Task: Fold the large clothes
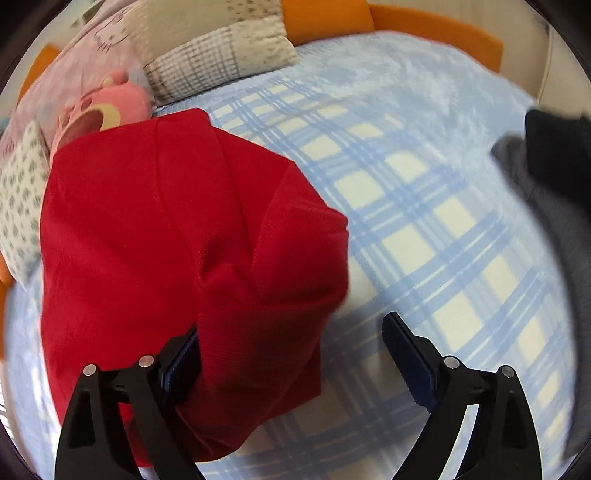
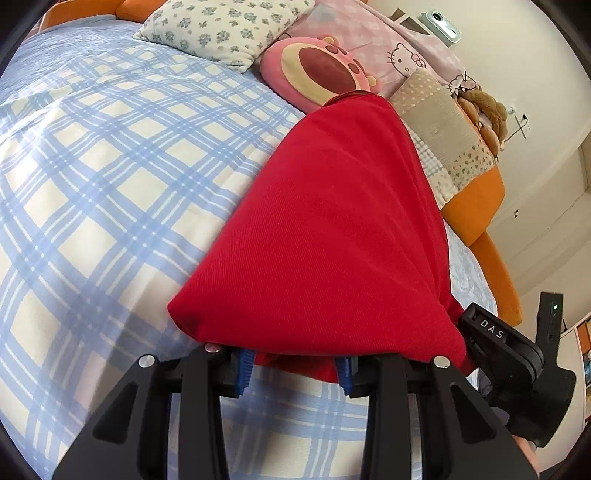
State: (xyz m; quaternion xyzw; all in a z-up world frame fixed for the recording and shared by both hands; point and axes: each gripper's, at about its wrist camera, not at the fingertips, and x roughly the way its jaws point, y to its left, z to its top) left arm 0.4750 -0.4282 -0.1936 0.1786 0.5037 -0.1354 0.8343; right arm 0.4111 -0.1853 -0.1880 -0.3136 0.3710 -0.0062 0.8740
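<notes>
The left gripper [image 1: 291,354] stands with its jaws spread wide; the red garment [image 1: 184,240] lies against the inner face of one blue pad, while the other pad hangs clear over bare bedding, so nothing is pinched. No earlier view is at hand for comparison. The right gripper [image 2: 291,369] has its jaws partly closed on a bunched edge of the same red garment [image 2: 332,229], whose cloth drapes over the fingertips and hides where the pads meet it. Ahead of both sets of jaws the garment lies folded in a long strip on the blue plaid bedspread [image 1: 424,229], running away toward the head of the bed. Beyond its far end sit a pink plush cushion [image 2: 321,70], a floral pillow [image 2: 221,33] and a patchwork pillow [image 1: 221,55], with a pink cartoon-print pillow [image 2: 402,51] behind. To the right of the right gripper's jaws, the left gripper's black body [image 2: 517,354] is in view beside the garment's corner. An orange bed frame [image 2: 476,206] borders the mattress.
</notes>
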